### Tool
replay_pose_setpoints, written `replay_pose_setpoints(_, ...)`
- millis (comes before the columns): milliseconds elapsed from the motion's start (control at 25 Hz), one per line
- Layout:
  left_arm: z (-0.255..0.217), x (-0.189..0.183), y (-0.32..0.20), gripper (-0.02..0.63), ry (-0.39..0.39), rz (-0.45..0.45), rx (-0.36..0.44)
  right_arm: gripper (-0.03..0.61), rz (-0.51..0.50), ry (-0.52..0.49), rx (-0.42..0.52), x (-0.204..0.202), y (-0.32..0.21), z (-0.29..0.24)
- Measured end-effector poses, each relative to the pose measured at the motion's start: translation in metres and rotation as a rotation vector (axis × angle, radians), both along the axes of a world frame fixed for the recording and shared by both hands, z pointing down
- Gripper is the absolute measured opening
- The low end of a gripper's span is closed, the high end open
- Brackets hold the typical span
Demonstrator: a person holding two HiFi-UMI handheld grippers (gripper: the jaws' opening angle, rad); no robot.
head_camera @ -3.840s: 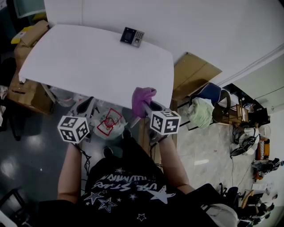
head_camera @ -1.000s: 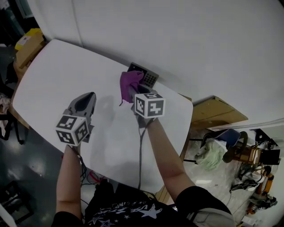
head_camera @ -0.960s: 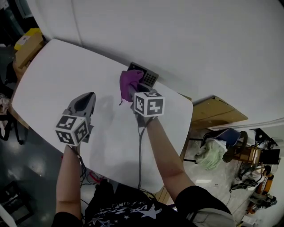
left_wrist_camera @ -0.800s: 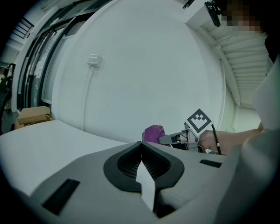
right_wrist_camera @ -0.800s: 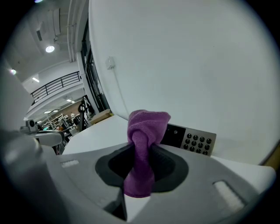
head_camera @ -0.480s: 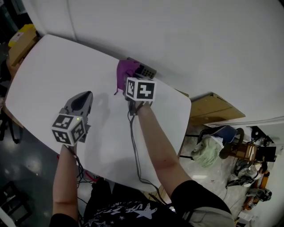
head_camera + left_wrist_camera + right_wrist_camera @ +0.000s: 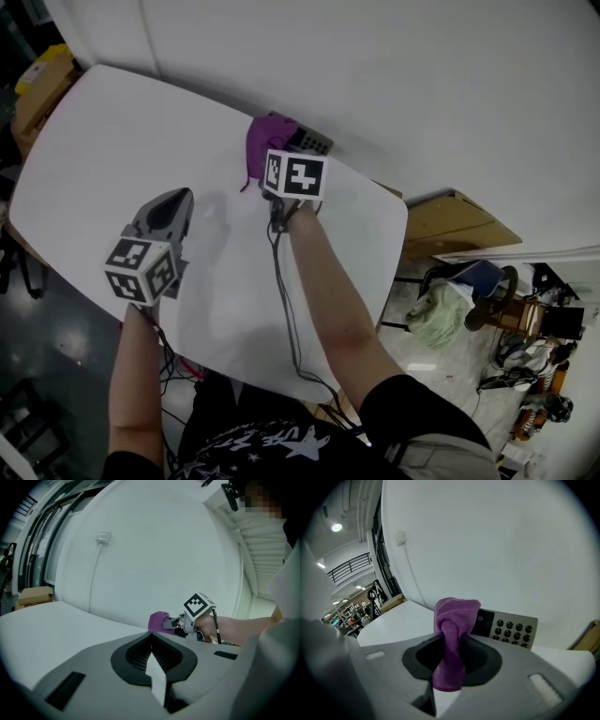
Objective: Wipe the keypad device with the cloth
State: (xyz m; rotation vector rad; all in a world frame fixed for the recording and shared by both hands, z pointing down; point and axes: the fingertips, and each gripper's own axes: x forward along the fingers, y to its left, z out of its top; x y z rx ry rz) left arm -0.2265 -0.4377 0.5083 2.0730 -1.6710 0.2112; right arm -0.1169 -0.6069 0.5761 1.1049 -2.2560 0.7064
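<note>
We're nudging the right hand-held gripper (image 7: 269, 161) forward, clenched on the purple cloth (image 7: 263, 141). It's now reaching the screen end of the keypad device (image 7: 316, 143) at the desk's (image 7: 94, 141) far edge, so wiping looks to be starting. The left hand-held gripper (image 7: 170, 210) is hanging back, closed on nothing.

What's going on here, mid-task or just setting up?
Mid-task, at the start of the wipe. A person holds a gripper in each hand over a white table. The right gripper is shut on a purple cloth and holds it at the dark end of the keypad device, which lies at the table's far edge by the wall. Whether the cloth touches the device isn't clear. The left gripper is shut with nothing in it, off to the side above the table.
</note>
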Motion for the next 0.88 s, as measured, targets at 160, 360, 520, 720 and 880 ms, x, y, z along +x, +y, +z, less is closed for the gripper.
replay_pose_setpoints(160, 0.002, 0.006, -0.002, 0.006, 0.0, 0.005, -0.008, 0.095, 0.003, -0.003, -0.008, 0.005, 0.0, 0.001)
replay_pose_setpoints(360, 0.003, 0.022, -0.004, 0.007, 0.005, 0.018, -0.009, 0.095, 0.004, -0.011, -0.015, 0.019, 0.003, 0.001)
replay_pose_setpoints(520, 0.001, 0.032, -0.006, 0.006, 0.011, 0.026, -0.008, 0.095, 0.018, -0.016, -0.019, 0.031, 0.004, 0.0)
replay_pose_setpoints(720, -0.001, 0.047, -0.009, 0.006, 0.014, 0.045, -0.008, 0.095, 0.044, -0.023, -0.026, 0.053, 0.006, 0.0)
replay_pose_setpoints(880, -0.003, 0.055, -0.01, 0.006, 0.009, 0.06, -0.006, 0.095, 0.066, -0.027, -0.029, 0.07, 0.008, -0.001)
